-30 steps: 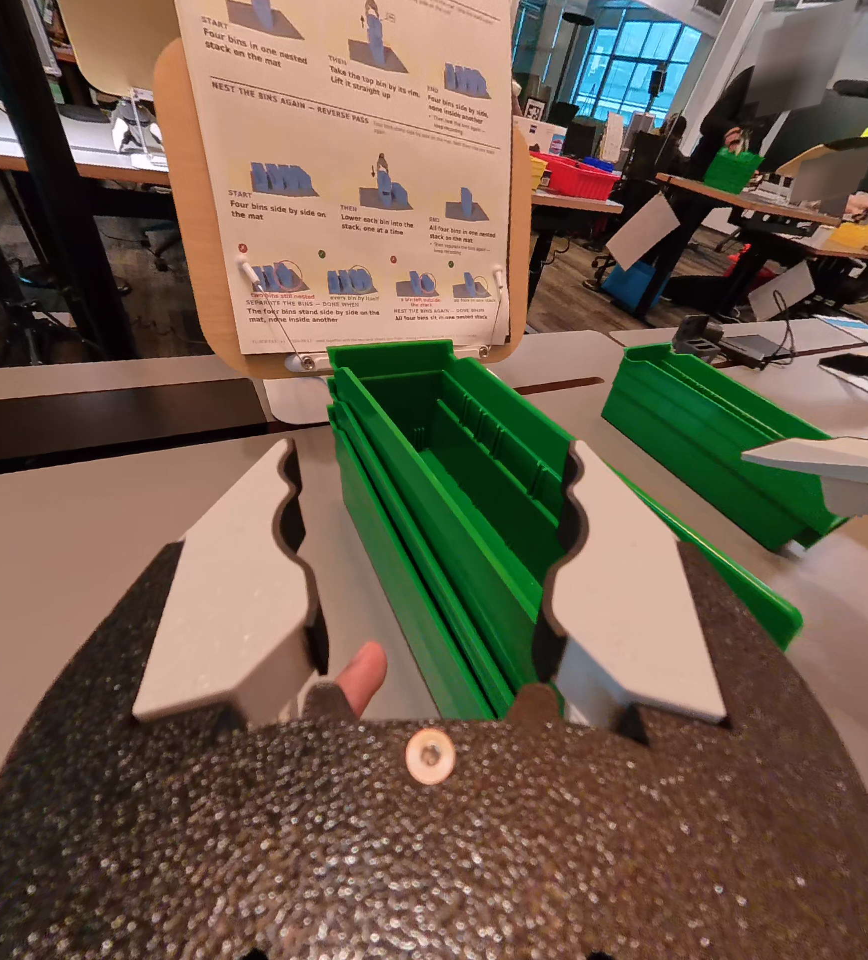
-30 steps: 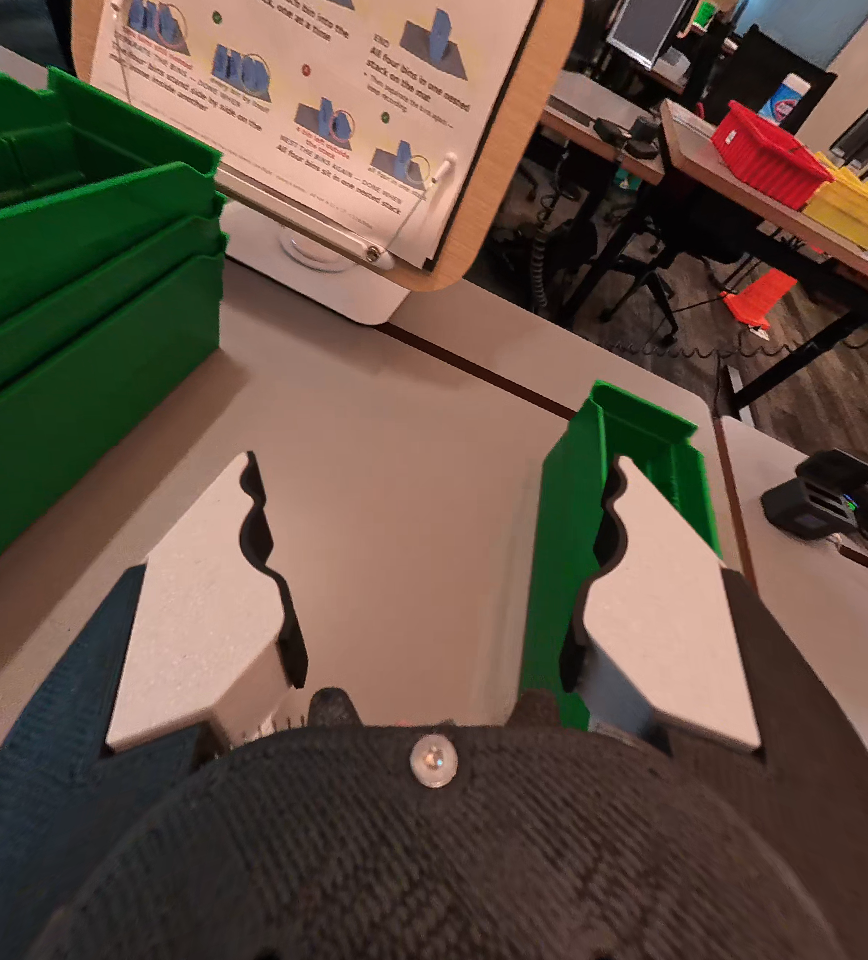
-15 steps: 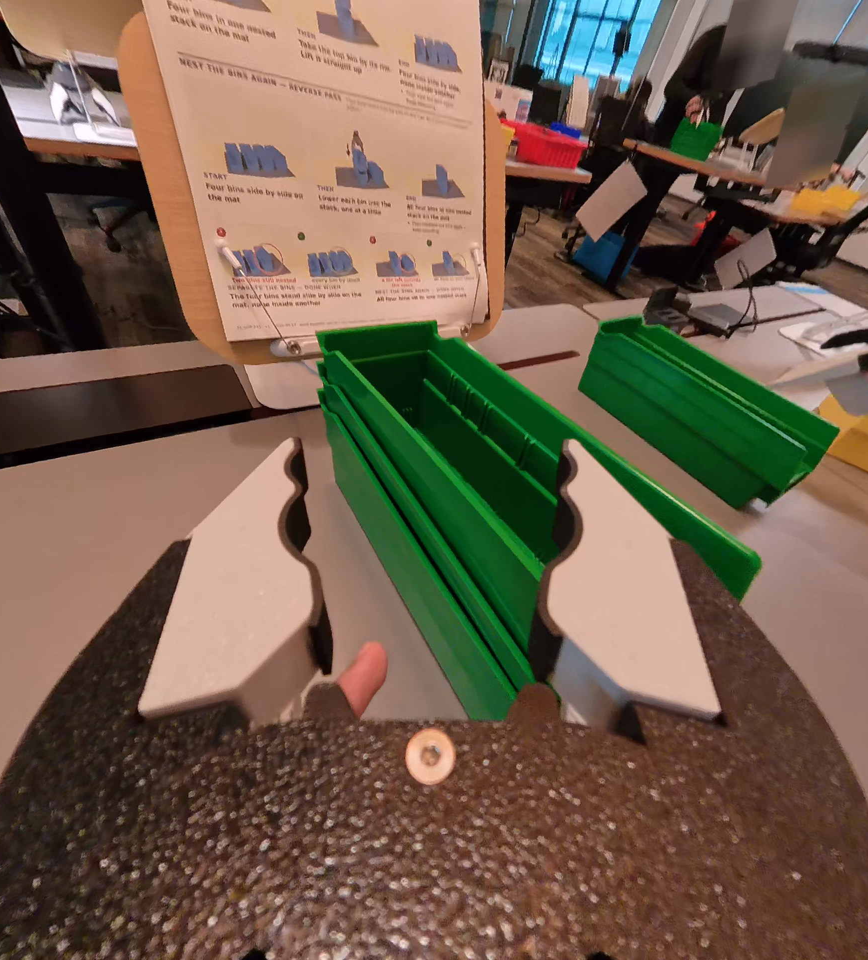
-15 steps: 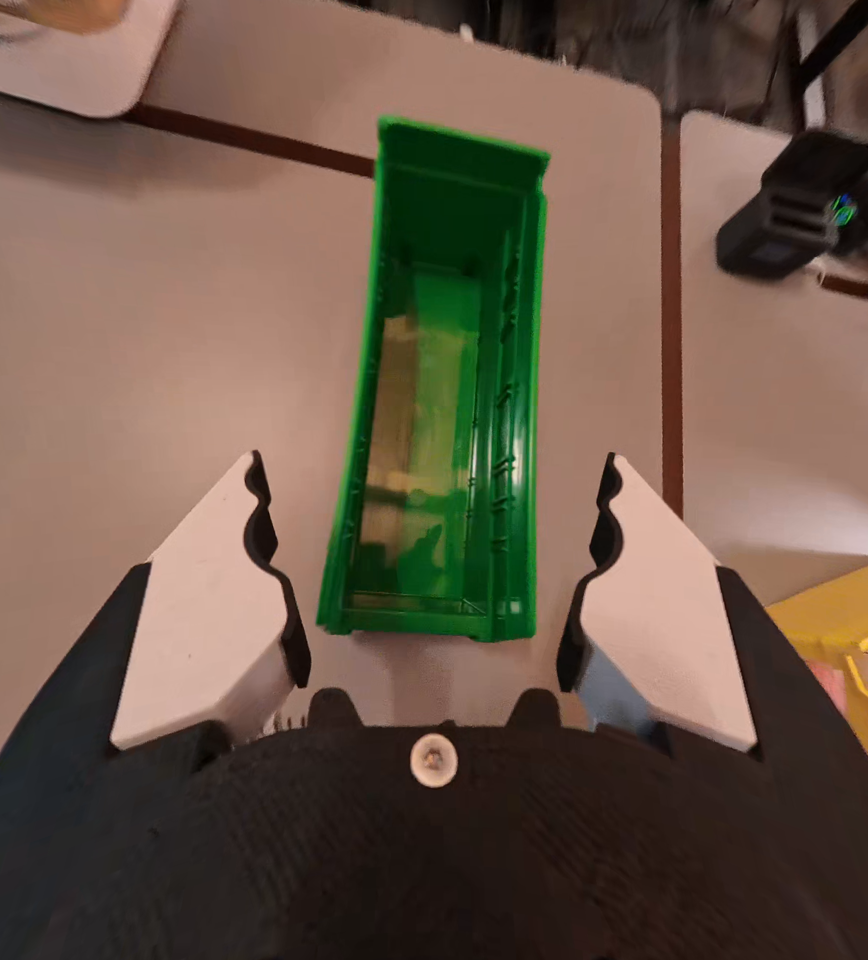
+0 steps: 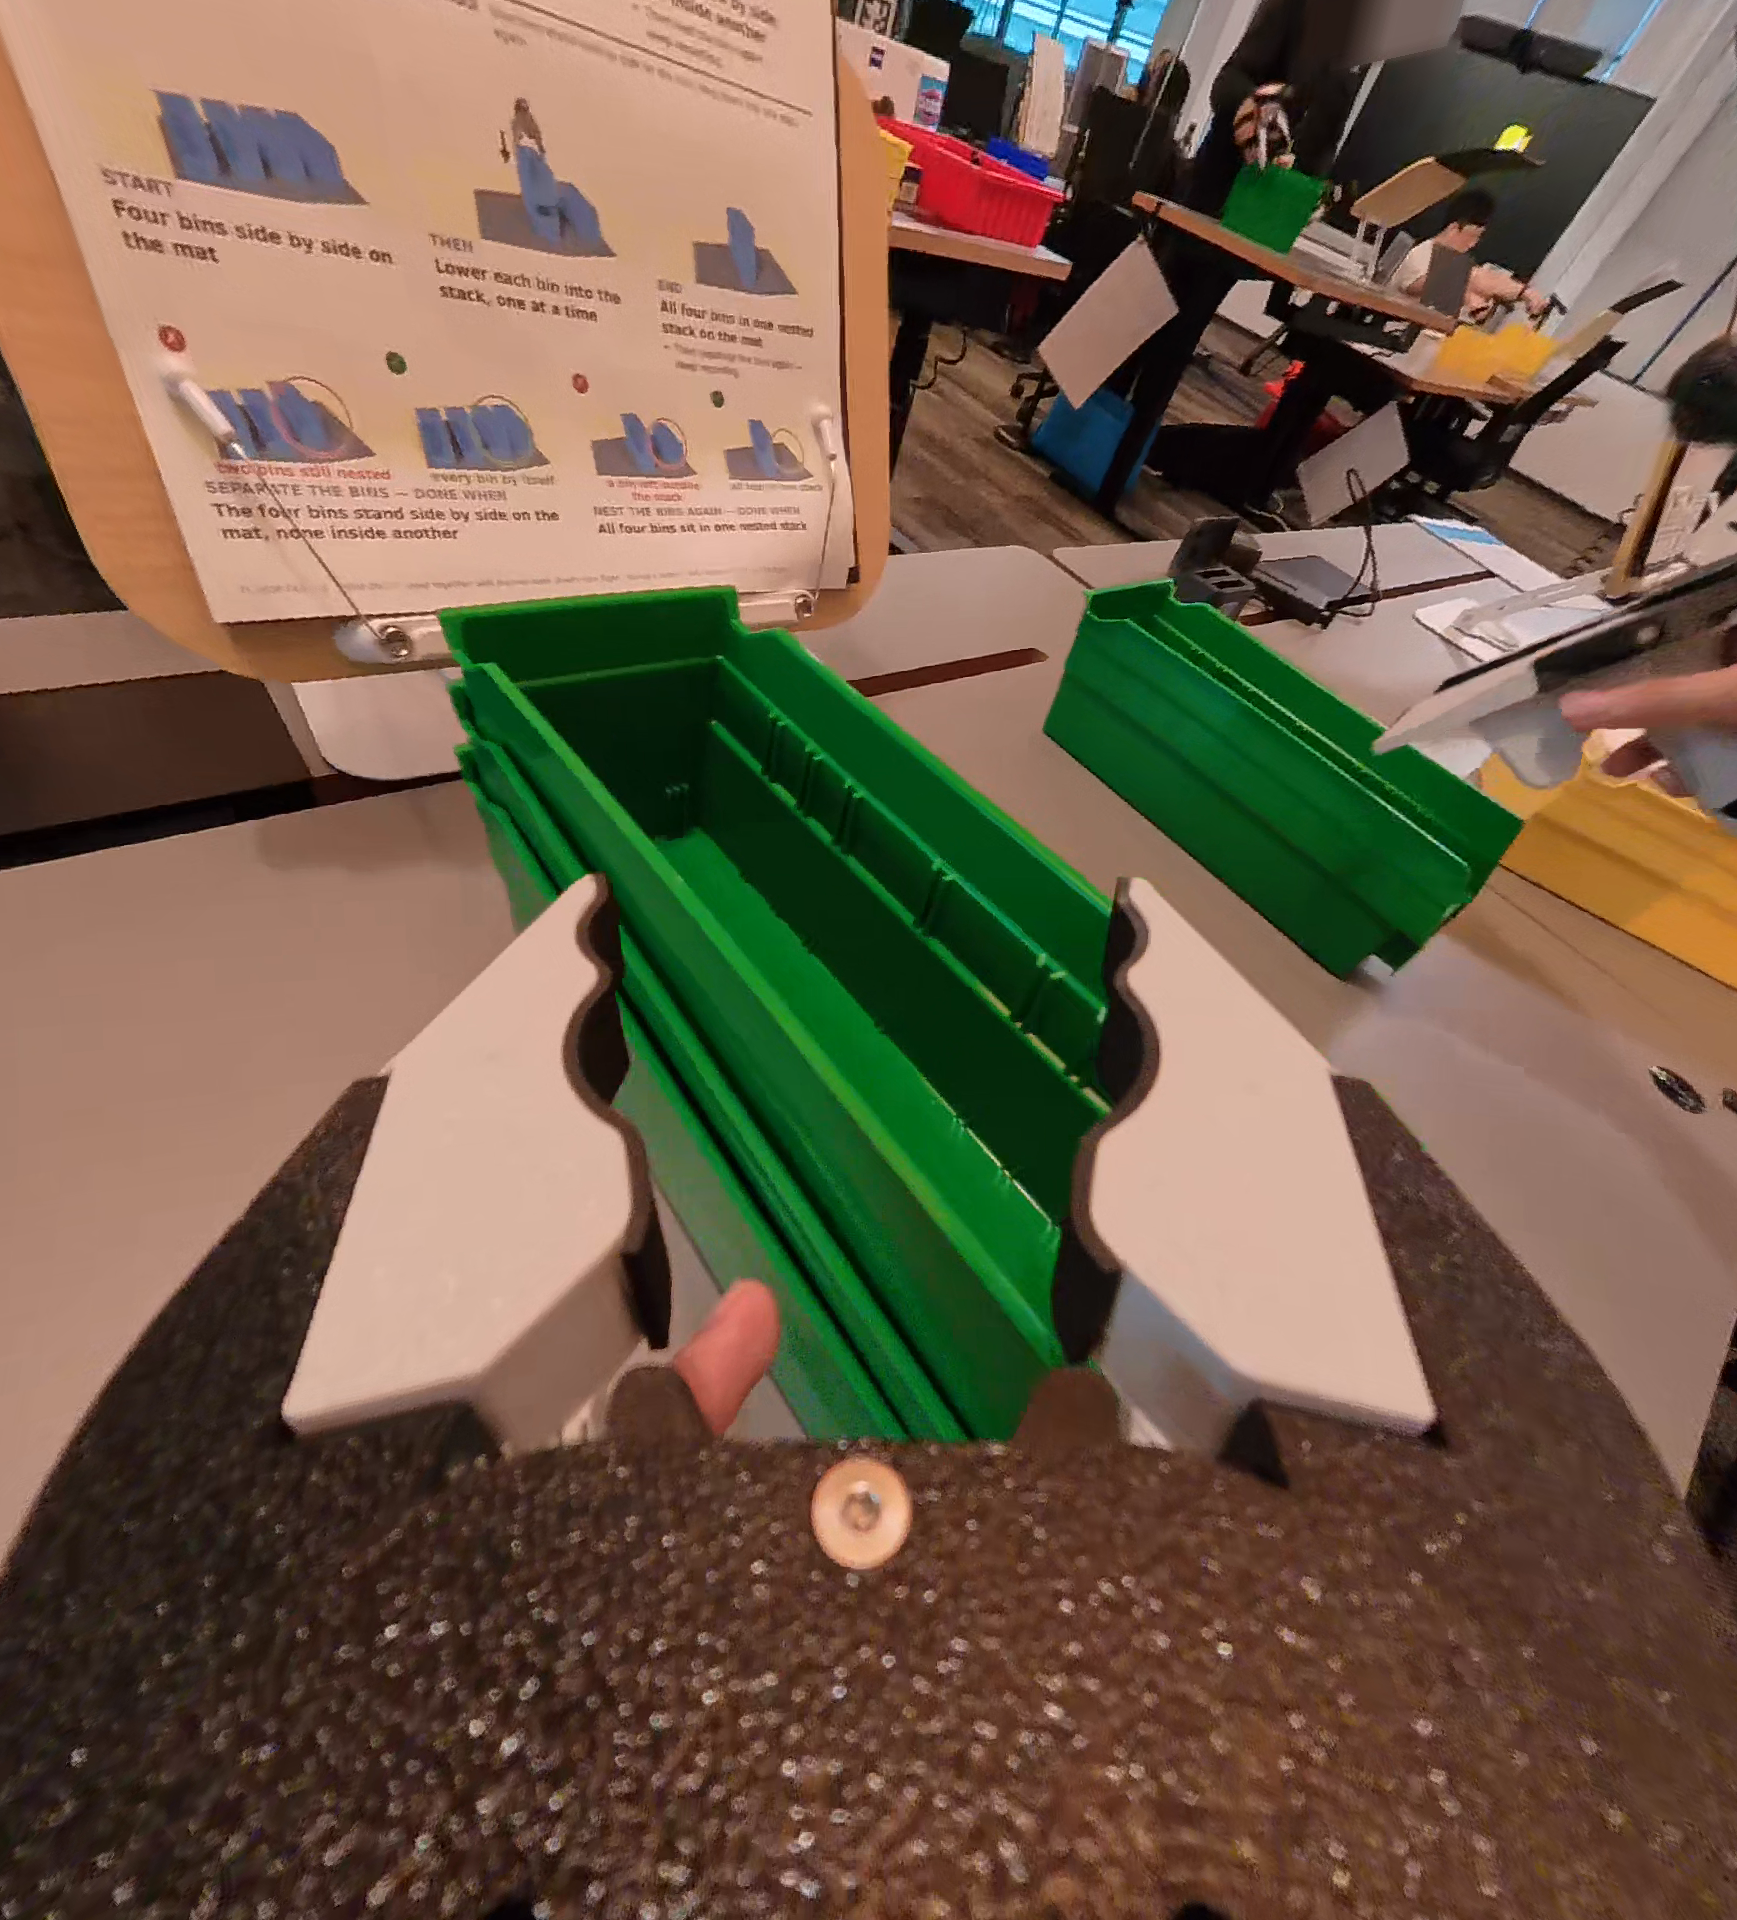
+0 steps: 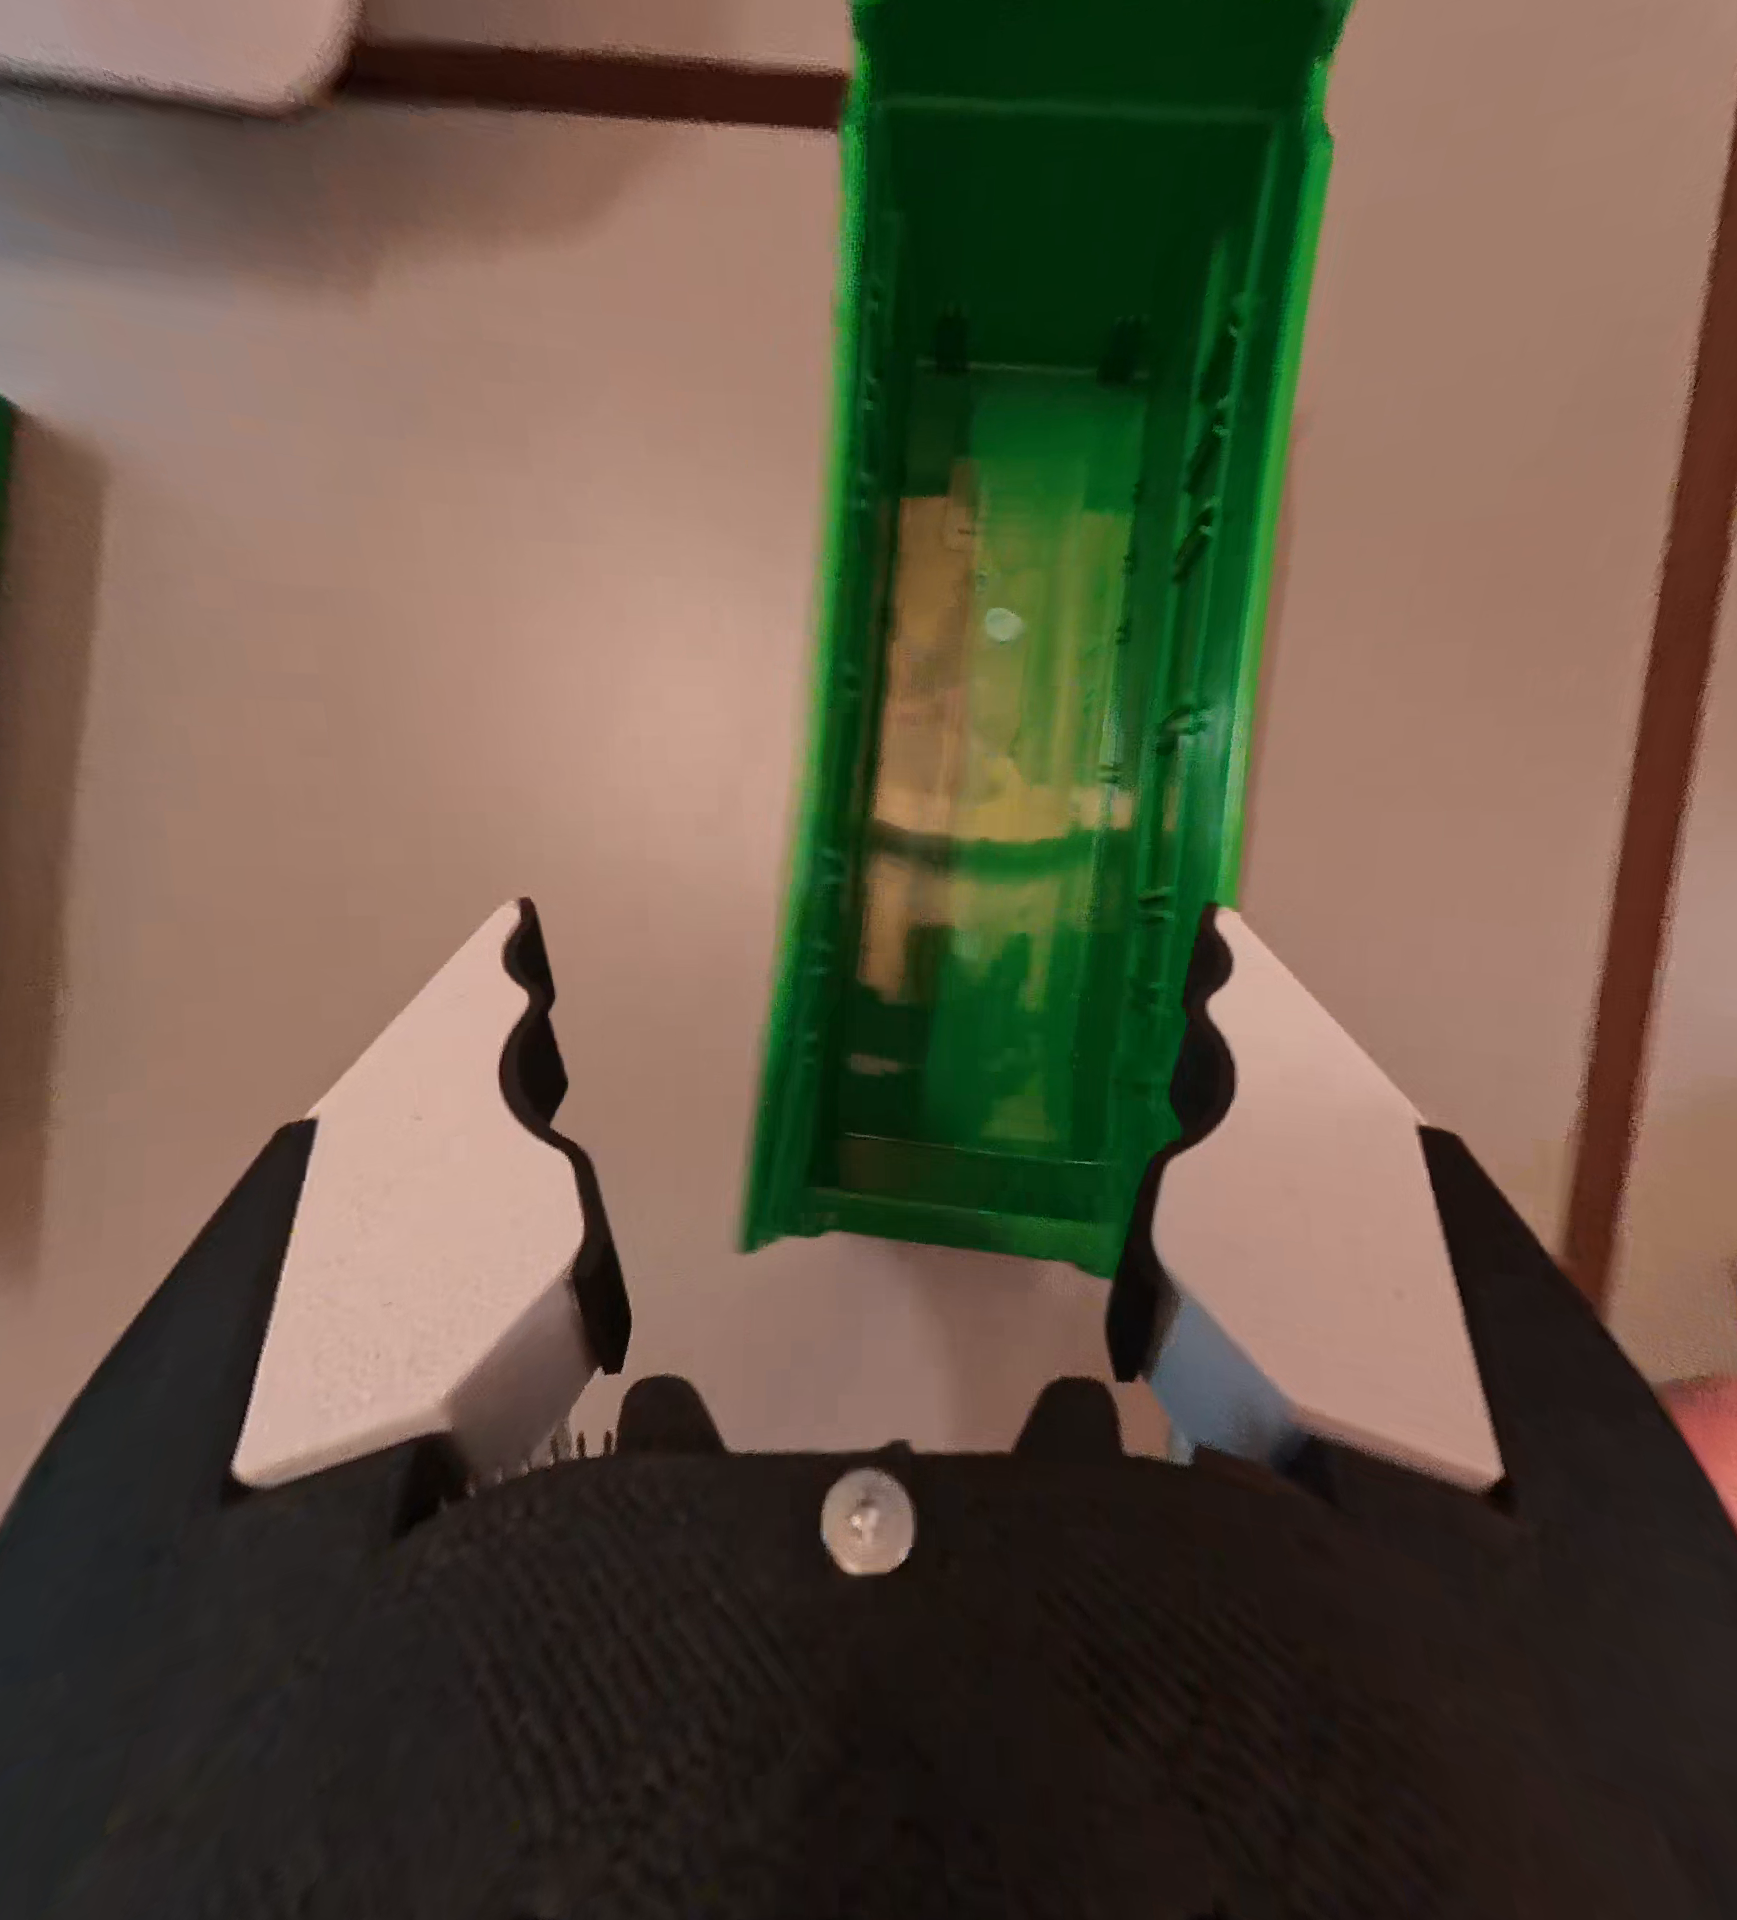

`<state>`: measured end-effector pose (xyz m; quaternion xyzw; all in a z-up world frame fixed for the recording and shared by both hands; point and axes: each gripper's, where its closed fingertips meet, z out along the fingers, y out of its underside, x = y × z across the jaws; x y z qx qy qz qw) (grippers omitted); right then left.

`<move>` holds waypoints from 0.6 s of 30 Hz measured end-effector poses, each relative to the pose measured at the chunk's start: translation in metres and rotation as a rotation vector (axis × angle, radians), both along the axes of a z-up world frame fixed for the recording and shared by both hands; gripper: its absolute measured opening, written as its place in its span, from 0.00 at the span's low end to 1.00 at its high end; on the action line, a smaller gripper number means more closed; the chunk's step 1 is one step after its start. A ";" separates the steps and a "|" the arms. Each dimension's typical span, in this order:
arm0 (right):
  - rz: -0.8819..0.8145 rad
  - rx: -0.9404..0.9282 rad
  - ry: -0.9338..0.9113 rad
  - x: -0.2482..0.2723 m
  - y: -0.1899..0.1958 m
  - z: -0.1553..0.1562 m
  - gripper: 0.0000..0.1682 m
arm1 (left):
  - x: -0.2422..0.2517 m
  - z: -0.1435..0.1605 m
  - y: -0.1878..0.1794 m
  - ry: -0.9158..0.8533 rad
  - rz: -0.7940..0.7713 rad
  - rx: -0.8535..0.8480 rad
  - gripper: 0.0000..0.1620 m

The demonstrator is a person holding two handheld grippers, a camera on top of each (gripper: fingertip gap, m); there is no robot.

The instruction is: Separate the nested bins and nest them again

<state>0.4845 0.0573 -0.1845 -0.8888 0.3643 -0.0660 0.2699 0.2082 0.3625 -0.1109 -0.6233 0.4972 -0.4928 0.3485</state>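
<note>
Below the right gripper (image 6: 869,1122), spread wide, lies a single green bin (image 6: 1040,665).

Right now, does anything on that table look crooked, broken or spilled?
Nothing broken or spilled. The single green bin lies at an angle to the nested stack, apart from it. Both grippers, left and right, are open and hold nothing.

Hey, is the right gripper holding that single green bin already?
No, the right gripper hangs open above the single green bin, its fingers spread wide and touching nothing.
</note>
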 end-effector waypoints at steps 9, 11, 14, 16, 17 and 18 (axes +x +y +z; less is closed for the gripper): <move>0.385 0.733 -0.160 -0.193 0.139 0.106 0.73 | -0.005 0.015 -0.006 -0.027 0.031 0.060 0.56; 0.433 0.751 -0.175 -0.230 0.167 0.099 0.74 | -0.005 0.015 -0.004 -0.026 0.044 0.056 0.56; 0.413 0.682 -0.157 -0.246 0.208 0.080 0.71 | -0.004 0.014 0.002 -0.029 0.072 0.072 0.56; 0.468 0.616 -0.132 -0.259 0.230 0.070 0.70 | -0.003 0.010 0.006 -0.017 0.087 0.085 0.56; 0.491 0.581 -0.141 -0.263 0.238 0.068 0.70 | -0.003 0.007 0.007 -0.005 0.086 0.084 0.55; 0.500 0.541 -0.180 -0.262 0.244 0.067 0.69 | -0.003 0.004 0.007 0.009 0.077 0.079 0.55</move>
